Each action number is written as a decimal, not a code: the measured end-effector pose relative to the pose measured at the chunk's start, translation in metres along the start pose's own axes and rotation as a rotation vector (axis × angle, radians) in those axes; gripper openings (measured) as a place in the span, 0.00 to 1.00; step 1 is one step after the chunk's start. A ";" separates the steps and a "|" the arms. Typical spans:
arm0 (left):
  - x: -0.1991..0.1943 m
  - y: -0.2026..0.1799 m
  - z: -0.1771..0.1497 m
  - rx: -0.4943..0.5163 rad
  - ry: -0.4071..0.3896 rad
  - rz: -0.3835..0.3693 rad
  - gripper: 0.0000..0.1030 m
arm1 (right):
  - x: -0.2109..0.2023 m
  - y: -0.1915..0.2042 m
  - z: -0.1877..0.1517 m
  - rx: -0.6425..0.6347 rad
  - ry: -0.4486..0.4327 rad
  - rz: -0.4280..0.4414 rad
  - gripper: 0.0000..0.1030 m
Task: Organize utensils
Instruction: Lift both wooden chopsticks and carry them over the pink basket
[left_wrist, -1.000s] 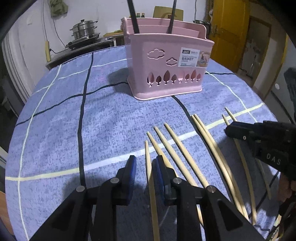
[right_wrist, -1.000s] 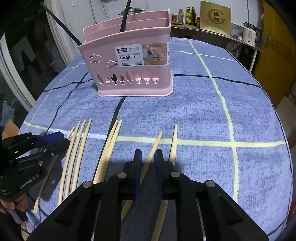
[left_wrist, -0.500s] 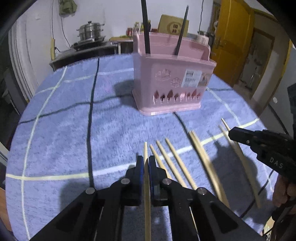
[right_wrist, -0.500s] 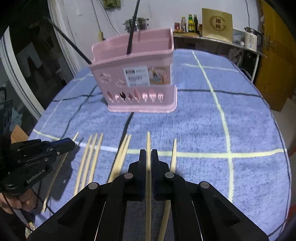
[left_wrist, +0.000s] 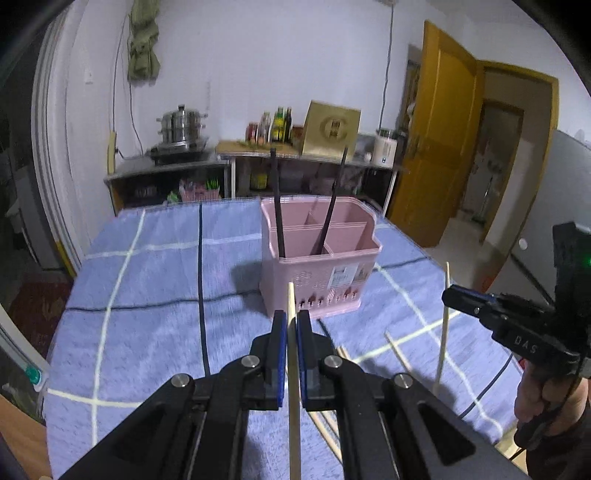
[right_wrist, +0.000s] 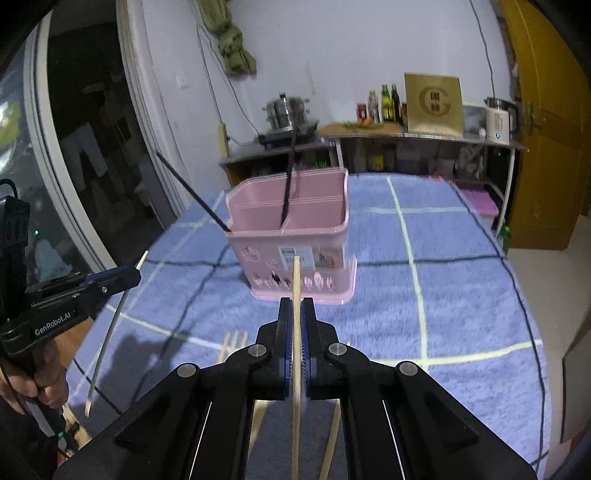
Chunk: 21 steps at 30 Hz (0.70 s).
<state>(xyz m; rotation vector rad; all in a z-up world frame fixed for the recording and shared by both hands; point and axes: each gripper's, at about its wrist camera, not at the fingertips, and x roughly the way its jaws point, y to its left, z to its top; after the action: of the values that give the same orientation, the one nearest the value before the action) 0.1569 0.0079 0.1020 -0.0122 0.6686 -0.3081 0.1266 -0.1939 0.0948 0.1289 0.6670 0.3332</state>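
A pink utensil basket (left_wrist: 319, 258) (right_wrist: 291, 236) stands mid-table with two black chopsticks (left_wrist: 277, 206) in its compartments. My left gripper (left_wrist: 291, 321) is shut on a bamboo chopstick (left_wrist: 293, 387), lifted above the table, short of the basket. My right gripper (right_wrist: 296, 310) is shut on another bamboo chopstick (right_wrist: 296, 332), also lifted. Each gripper shows in the other view, the right one (left_wrist: 448, 295) and the left one (right_wrist: 135, 273), each with its stick hanging down. Several bamboo chopsticks (left_wrist: 397, 354) (right_wrist: 231, 341) lie on the cloth.
The table has a blue cloth (left_wrist: 155, 280) with white and dark lines. Behind it stands a counter with a steel pot (left_wrist: 181, 127), bottles (left_wrist: 277, 123) and a kettle (right_wrist: 498, 120). A yellow door (left_wrist: 436, 147) is at the right.
Both grippers closed on a bamboo chopstick each, then rose from the table with the sticks, so the basket now looks lower and farther.
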 end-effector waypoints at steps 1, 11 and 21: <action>-0.005 0.000 0.003 -0.001 -0.015 -0.005 0.05 | -0.003 0.001 0.002 -0.002 -0.011 0.000 0.04; -0.014 0.011 0.007 -0.073 -0.060 -0.071 0.05 | -0.014 0.006 0.004 -0.018 -0.041 0.021 0.04; -0.004 0.016 0.001 -0.096 -0.030 -0.098 0.05 | -0.012 0.003 0.001 -0.018 -0.034 0.026 0.04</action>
<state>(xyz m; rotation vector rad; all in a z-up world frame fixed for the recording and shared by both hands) 0.1588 0.0244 0.1031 -0.1416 0.6537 -0.3691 0.1173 -0.1956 0.1032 0.1262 0.6291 0.3609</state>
